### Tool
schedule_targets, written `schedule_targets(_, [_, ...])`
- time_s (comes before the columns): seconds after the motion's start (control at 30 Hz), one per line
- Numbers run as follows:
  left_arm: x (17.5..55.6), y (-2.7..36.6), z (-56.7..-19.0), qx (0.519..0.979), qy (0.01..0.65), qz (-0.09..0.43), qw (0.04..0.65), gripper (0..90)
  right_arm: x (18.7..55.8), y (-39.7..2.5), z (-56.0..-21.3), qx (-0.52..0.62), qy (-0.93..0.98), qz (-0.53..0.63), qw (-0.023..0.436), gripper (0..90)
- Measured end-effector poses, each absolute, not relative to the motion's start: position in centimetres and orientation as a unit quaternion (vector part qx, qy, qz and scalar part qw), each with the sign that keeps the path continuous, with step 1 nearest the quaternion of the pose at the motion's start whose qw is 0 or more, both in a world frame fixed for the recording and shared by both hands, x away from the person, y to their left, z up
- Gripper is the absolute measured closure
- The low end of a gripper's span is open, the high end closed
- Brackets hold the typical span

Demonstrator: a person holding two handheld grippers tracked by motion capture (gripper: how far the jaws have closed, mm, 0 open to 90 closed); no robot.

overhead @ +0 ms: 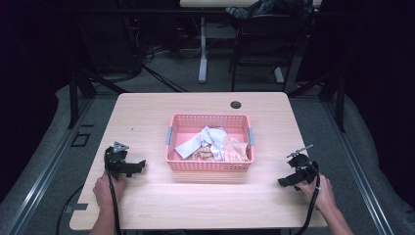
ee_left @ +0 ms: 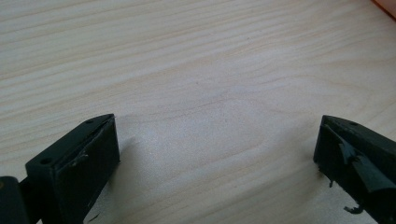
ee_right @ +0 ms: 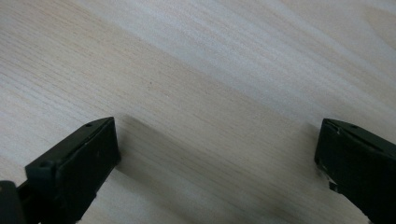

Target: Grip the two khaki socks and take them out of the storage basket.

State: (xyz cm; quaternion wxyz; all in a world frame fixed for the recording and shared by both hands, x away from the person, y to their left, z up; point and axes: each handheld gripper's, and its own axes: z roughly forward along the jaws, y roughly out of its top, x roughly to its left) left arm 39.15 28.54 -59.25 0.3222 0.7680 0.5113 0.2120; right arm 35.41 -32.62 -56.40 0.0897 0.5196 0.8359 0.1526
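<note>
So the pink basket sits dead center of the frame on the counter, long side running left-right, with a heap of white and peachy cloths inside. The left tongs rest at lower left and the right tongs at lower right, both spread wide open and empty, pointing inward at it. The left looks a touch nearer; how many cloths are piled in there is hard to make out.

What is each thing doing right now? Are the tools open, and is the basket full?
Left black two-jaw tool: open, holding nothing, low over the table.
Right black two-jaw tool: open, holding nothing, low over the table.
Pink plastic lattice basket: upright, partly filled.
White and peach crumpled cloths: piled loosely inside the basket.
Light wooden table: bare around the basket.
</note>
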Motion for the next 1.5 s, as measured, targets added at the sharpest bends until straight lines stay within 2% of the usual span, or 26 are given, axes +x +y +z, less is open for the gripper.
schedule_targets(0.5, [39.2, 28.6, -59.2, 0.769, 0.51, 0.212, 0.322, 0.0, 35.6, -32.3, -55.8, 0.525, 0.834, 0.142, 0.098, 0.0])
schedule_targets(0.93, [39.1, 28.5, -59.2, 0.77, 0.509, 0.211, 0.322, 0.0, 35.9, -30.5, -51.3, 0.515, 0.828, 0.204, 0.085, 0.0])
schedule_targets(1.5, [39.1, 28.5, -59.2, 0.77, 0.509, 0.211, 0.322, 0.0, 37.1, -26.4, -46.3, 0.463, 0.846, 0.245, 0.097, 0.0])
